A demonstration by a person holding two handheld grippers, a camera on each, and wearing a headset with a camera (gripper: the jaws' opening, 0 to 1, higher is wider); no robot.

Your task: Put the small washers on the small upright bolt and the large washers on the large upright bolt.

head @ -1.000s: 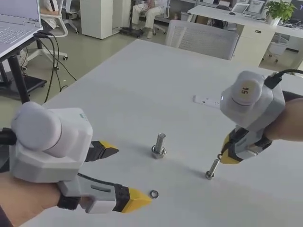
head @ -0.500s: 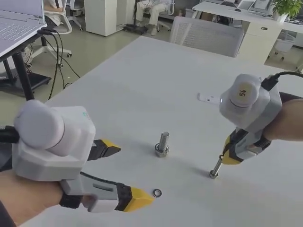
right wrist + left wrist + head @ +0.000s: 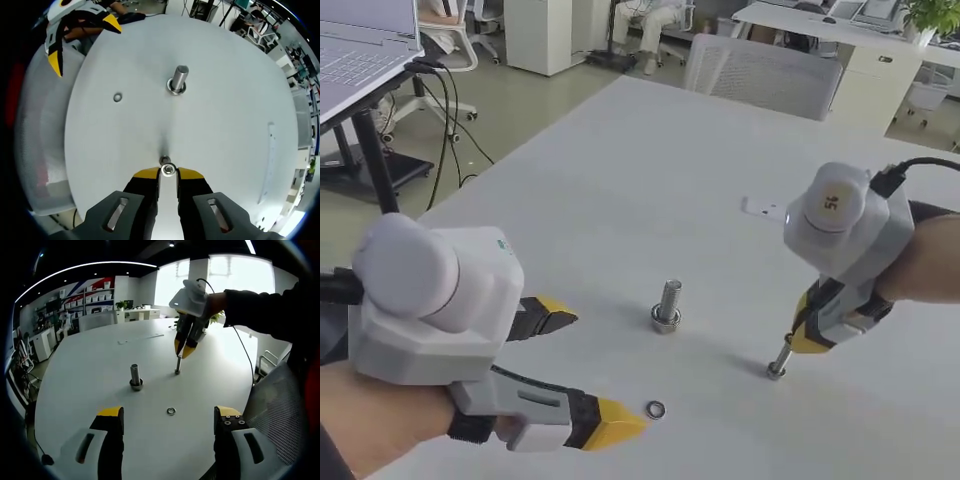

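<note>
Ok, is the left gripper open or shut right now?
Open. In the left gripper view the left gripper's jaws stand wide apart, and the washer lies loose on the table ahead of them, touching neither.

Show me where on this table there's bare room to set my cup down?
The far half of the table, from the large bolt out to the mesh chair, is bare, save a white strip on the right. The near edge is crowded: the left gripper, a loose washer, and the right gripper at the small bolt sit close together.
</note>
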